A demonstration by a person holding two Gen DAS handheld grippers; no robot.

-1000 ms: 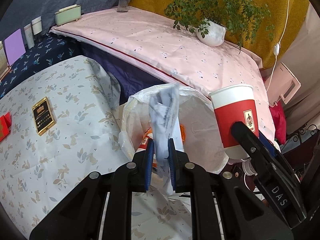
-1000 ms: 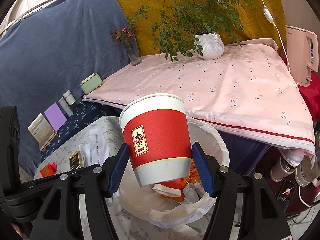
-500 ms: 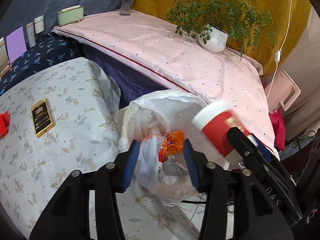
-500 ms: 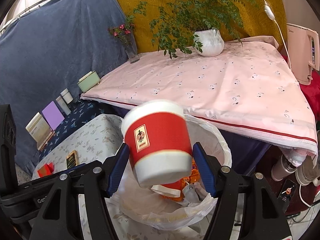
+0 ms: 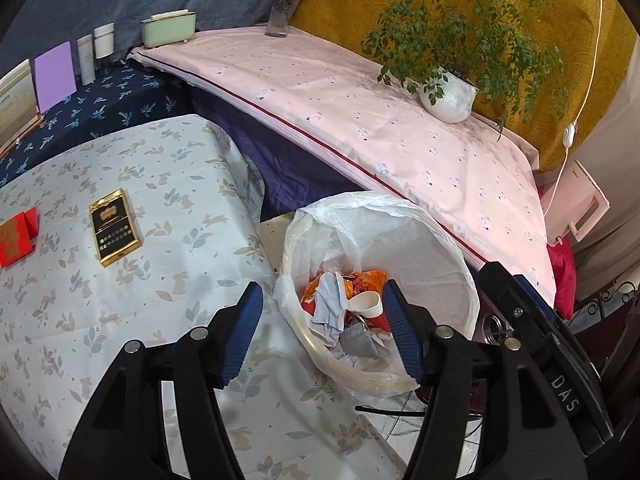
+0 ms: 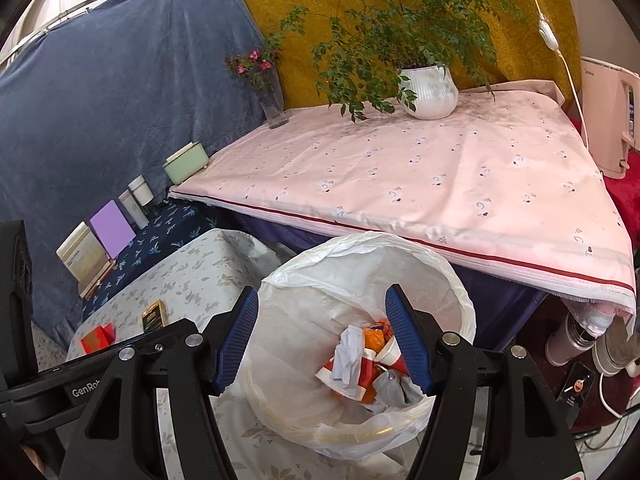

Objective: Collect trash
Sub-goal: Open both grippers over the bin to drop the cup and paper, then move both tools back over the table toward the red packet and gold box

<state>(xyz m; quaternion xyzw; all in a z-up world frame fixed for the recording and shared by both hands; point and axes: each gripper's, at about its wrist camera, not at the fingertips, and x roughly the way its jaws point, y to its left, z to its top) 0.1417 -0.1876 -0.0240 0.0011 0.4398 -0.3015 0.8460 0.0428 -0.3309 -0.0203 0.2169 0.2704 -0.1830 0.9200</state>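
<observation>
Both my tools sit over the bin (image 5: pixel 460 280), pointing down into it. Left tool (image 5: pixel 320 332): jaws apart and opening, nothing between the pads; through the gap I only see the bin's contents below. Right tool (image 6: pixel 320 340): jaws spread wide, nothing in them either; in the left view its black body sits at the bin's right edge.

Bin is lined with a white plastic bag (image 6: pixel 420 264), rim folded over. It stands beside the edge of the tabletop (image 5: pixel 180 168) with the leaf-print cloth, in front of the pink-covered surface (image 6: pixel 440 184).

Trash is in the bin, at the bottom: crumpled white paper (image 6: pixel 346 354), orange wrapper (image 6: pixel 374 336), red-and-white paper cup (image 5: pixel 366 304) on its side, a grey crumpled piece (image 6: pixel 394 388). All piled together, touching.

On the tabletop, well apart from the bin: black-and-gold pack (image 5: pixel 114 226) lying flat, red box (image 5: pixel 16 236) near it at the left edge.

Background: white pot with a green plant (image 6: pixel 430 90) and a glass vase with pink flowers (image 6: pixel 272 96) on the pink cover, pale green box (image 6: pixel 186 162) at its corner. Purple card (image 5: pixel 54 76) and small white bottles (image 5: pixel 94 54) stand on the dark blue print cloth behind the tabletop. A white cable (image 6: pixel 560 64) hangs down the yellow backdrop.
</observation>
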